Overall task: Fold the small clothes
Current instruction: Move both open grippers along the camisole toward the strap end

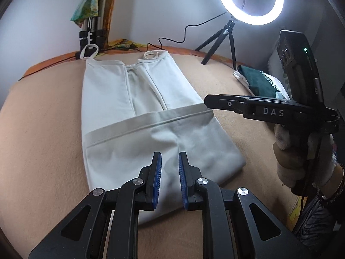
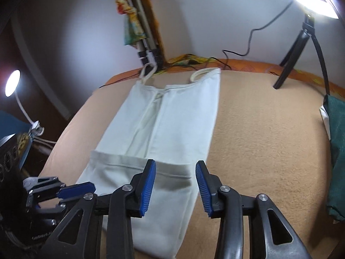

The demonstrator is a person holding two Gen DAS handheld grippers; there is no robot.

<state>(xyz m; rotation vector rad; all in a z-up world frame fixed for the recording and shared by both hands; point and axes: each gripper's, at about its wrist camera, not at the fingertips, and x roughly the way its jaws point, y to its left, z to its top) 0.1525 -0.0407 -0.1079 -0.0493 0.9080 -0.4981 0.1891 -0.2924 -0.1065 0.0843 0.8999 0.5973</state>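
- Far left, off the bed edge: small round lamp (image 2: 12, 82) glowing on a bendy white neck. Not part of the job.
- Back corner: folded tripod (image 1: 91, 33) w/ a colourful cloth hung on it, leaning at the wall.
- Left gripper (image 1: 170, 178): blue pads apart w/ a narrow gap, nothing between them, hovering over the near end of the garment.
- Centre: white strappy top (image 1: 138, 116) flat on the tan blanket (image 1: 43, 118). Both long sides look folded in to the middle, strap loops at the far end, and the hem end is turned up over the body, so it's a narrow strip w/ one cross-fold in.
- My read: more than halfway. Prob one more fold toward the straps, then onto the pile.
- Right gripper (image 2: 175, 178): pads wide apart, empty, above the top's right edge near the turned-up hem.
- Right side: ring light (image 1: 250, 0) on a mini tripod, on; nearer, a folded dark green item (image 1: 256, 79) on something white, looks like finished pieces.
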